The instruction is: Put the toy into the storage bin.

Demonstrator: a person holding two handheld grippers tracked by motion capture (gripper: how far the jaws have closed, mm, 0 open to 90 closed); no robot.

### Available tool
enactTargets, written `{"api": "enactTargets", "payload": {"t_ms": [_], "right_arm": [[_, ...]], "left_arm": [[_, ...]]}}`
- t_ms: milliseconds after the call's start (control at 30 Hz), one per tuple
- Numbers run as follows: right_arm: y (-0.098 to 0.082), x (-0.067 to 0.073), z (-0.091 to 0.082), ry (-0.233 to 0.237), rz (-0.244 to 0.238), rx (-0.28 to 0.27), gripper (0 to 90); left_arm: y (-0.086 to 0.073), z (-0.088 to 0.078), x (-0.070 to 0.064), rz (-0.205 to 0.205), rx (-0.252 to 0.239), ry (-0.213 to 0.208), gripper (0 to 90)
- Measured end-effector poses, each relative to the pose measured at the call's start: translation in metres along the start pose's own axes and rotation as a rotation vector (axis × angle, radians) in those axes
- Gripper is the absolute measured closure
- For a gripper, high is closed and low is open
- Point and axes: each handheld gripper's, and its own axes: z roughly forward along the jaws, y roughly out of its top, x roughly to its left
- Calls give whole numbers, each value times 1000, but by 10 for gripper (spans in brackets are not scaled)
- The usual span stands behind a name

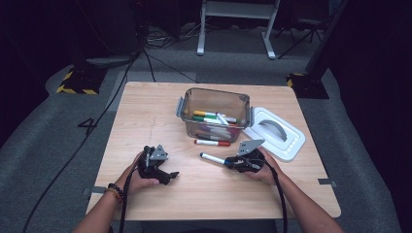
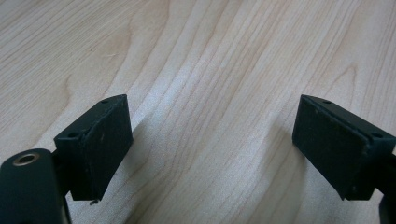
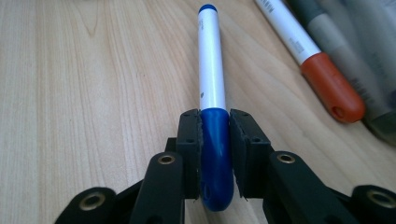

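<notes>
White lid (image 1: 278, 132) beside marker bin (image 1: 214, 103)

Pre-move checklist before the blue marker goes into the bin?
1. Grip: right claw is shut on the blue marker, pads on its blue cap. ok.
2. Marker alignment: it sticks straight out from the jaws along the claw's axis. ok.
3. Whether the marker is lifted off the table: cannot tell.
4. Bin open: the lid lies beside it on the table, markers already inside. ok.
5. Path: a red-capped marker lies on the table between the claw and the bin; lift over it. ok, with care.
6. Left claw open, nothing between its jaws, apart from the bin. ok.
</notes>
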Motion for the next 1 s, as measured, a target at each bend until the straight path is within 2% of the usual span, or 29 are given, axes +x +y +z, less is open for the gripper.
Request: {"api": "enactTargets", "payload": {"t_ms": [167, 433, 467, 633, 667, 733, 833, 1000], "right_arm": [[8, 4, -16, -12, -13, -49, 751], [27, 14, -44, -19, -77, -131, 751], [33, 16, -51, -23, -90, -154, 751], [43, 17, -64, -48, -118, -181, 751], [49, 16, -73, -64, -127, -202, 751], [55, 14, -80, -79, -134, -213, 751], [67, 8, -89, -118, -144, -212, 751], [87, -6, -96, -151, -134, -209, 751]], "left_arm": [[0, 0, 0, 0, 0, 0, 124], [0, 0, 0, -1, 0, 0, 124], [0, 0, 0, -1, 0, 0, 124], [0, 0, 0, 0, 0, 0, 124], [0, 0, 0, -1, 0, 0, 124], [0, 0, 0, 0, 0, 0, 124], [0, 0, 0, 0, 0, 0, 124], [0, 0, 0, 0, 0, -1, 123]]}}
